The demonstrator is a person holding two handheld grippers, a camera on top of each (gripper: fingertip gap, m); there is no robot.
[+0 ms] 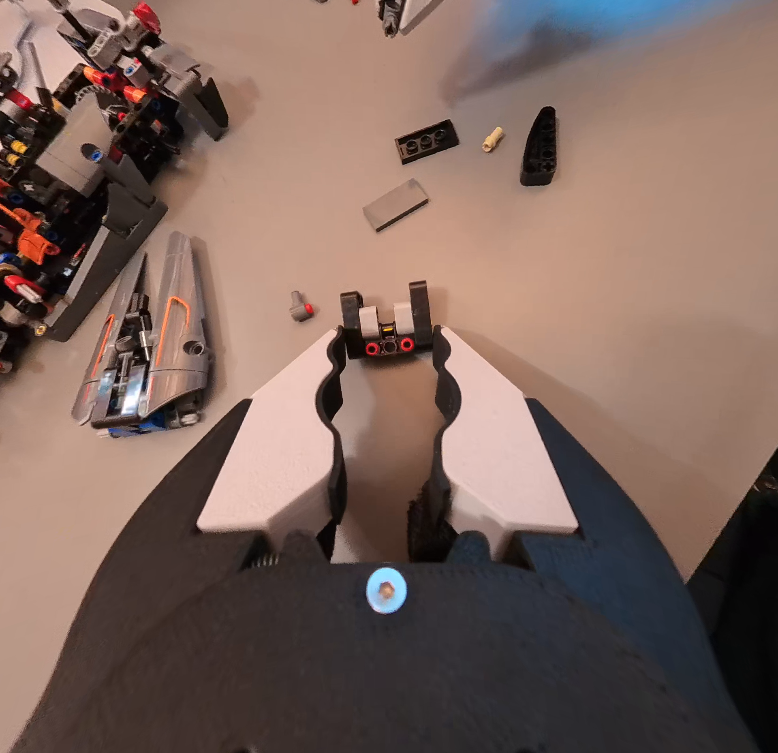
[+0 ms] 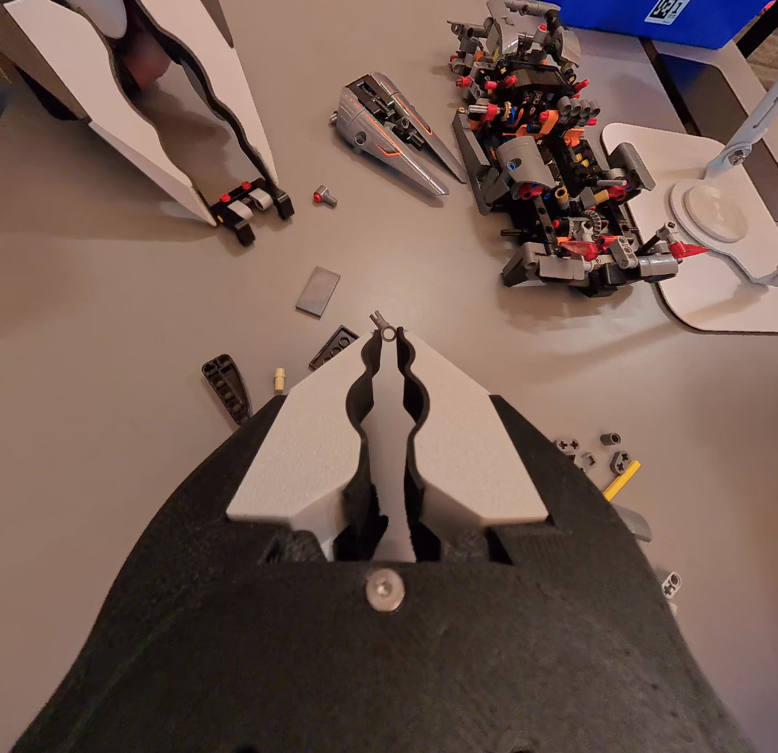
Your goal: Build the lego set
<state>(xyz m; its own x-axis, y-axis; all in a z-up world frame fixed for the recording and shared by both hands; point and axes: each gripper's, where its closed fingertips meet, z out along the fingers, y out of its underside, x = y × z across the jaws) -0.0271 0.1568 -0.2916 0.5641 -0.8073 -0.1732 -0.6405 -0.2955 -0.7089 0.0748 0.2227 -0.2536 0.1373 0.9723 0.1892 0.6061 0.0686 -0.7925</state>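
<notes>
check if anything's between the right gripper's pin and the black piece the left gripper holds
Nothing visible blocks it. The right gripper holds the grey pin above the table; the black piece sits in the left gripper, up and to the left. Only a flat grey tile lies on the table below that path.

Likely a lab or workshop data-collection bench. Plain grey matte counter (image 2: 421, 248) carries a white flat-based metal stand (image 2: 707, 210), bolted arm rising. Blue plastic bin (image 2: 623, 12) bearing a square black-and-white marker tag (image 2: 669, 5) sits at the far edge.
</notes>
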